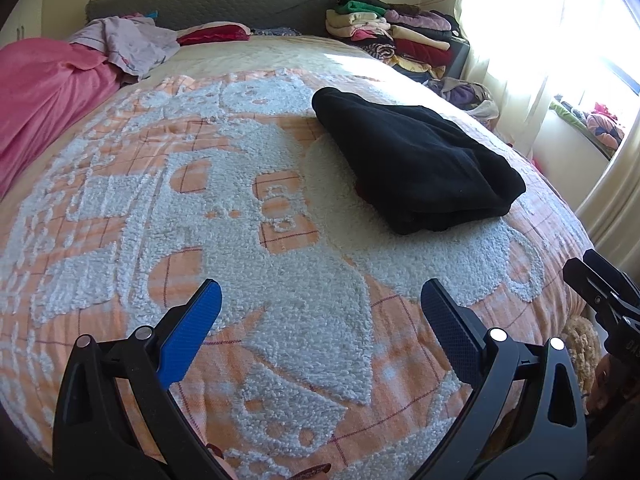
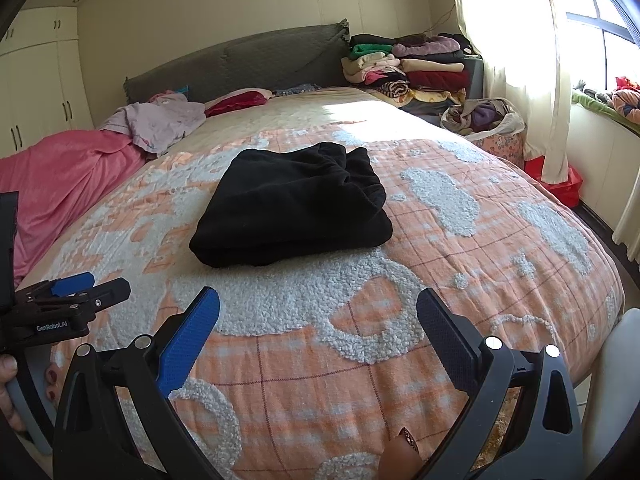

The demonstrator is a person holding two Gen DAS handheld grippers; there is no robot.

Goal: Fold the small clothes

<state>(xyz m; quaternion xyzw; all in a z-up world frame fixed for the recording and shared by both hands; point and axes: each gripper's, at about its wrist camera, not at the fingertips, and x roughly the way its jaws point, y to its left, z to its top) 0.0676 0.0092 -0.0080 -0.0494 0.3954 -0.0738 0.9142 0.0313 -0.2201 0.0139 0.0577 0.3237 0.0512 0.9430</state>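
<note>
Black garment point(image 2: 292, 208) lies folded into a compact, roughly square bundle on the orange-and-white bedspread point(image 2: 400, 320), mid-bed, well apart from both tools. Layered edges face the near side; gathered waistband or cuff shows at the far right corner in the right wrist view.

Left gripper point(image 1: 320, 308): jaws spread wide, nothing between them, hovering over bare bedspread near the foot of the bed. Right gripper point(image 2: 318, 312): jaws likewise apart and empty, aimed at the bundle's near edge.

Judgement: the fold on this item looks complete or nearly so; the step in hand is probably a final check, or moving the bundle to the stack of folded clothes point(image 2: 416, 68) beside the headboard point(image 2: 240, 64).

To do it well: approach low from the near edge, slide one finger under all layers so the pinch takes the whole thickness, not just the top ply. Support both sides, lift level. The fleecy bedspread may drag on the fabric, so lift before moving sideways.
</note>
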